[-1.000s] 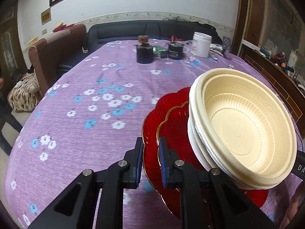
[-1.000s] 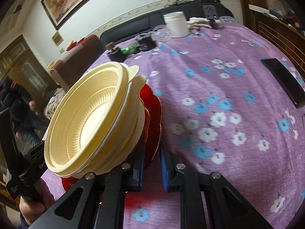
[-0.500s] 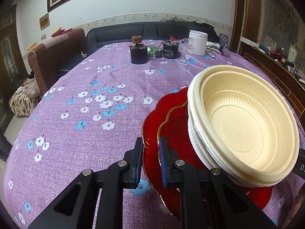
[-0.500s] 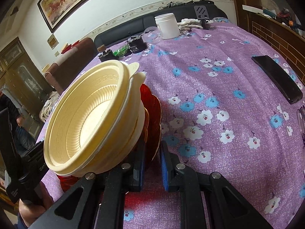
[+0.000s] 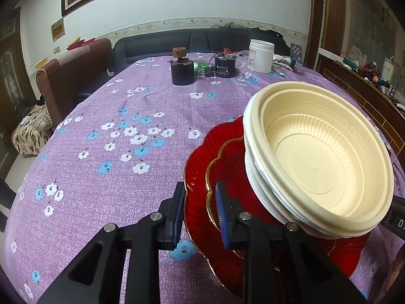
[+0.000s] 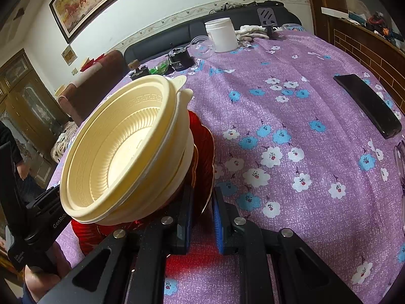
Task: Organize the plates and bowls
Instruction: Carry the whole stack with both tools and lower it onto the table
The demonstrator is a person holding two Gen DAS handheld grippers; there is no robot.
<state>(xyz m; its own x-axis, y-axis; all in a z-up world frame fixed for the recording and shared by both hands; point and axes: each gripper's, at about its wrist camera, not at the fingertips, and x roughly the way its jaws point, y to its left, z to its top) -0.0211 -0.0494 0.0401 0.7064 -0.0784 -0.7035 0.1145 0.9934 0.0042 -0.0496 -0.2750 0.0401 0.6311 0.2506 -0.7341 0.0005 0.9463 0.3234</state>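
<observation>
The stack sits between the two grippers, held up off the table (image 5: 106, 157) near its close edge: two red plates (image 5: 202, 174) with gold scalloped rims at the bottom and nested cream bowls (image 5: 321, 157) on top. The left gripper (image 5: 200, 212) is clamped on the left rim of the red plates, one blue pad under the rim and one on its upper face, and the right gripper (image 6: 202, 217) pinches the opposite rim in the same way. The bowls look like thin moulded plastic, light and somewhat springy, and nothing holds them but their own fit and weight, so they would likely slide off if the plates tipped. The plates look stiff, glossy and probably slippery and breakable, so the rim pinch at two opposite sides is the sensible hold, kept level and moved slowly. Far across the table stand a black jar with a wooden knob (image 5: 181, 69), a black tin (image 5: 224, 65) and a white tub (image 5: 260, 55); a dark phone (image 6: 368, 105) lies toward the right edge. Compared with a second ago, both pinches sit at the same spots on the rims, but the far jars appear smaller and more cloth shows beyond the stack, which suggests the load has been drawn back or raised a little
</observation>
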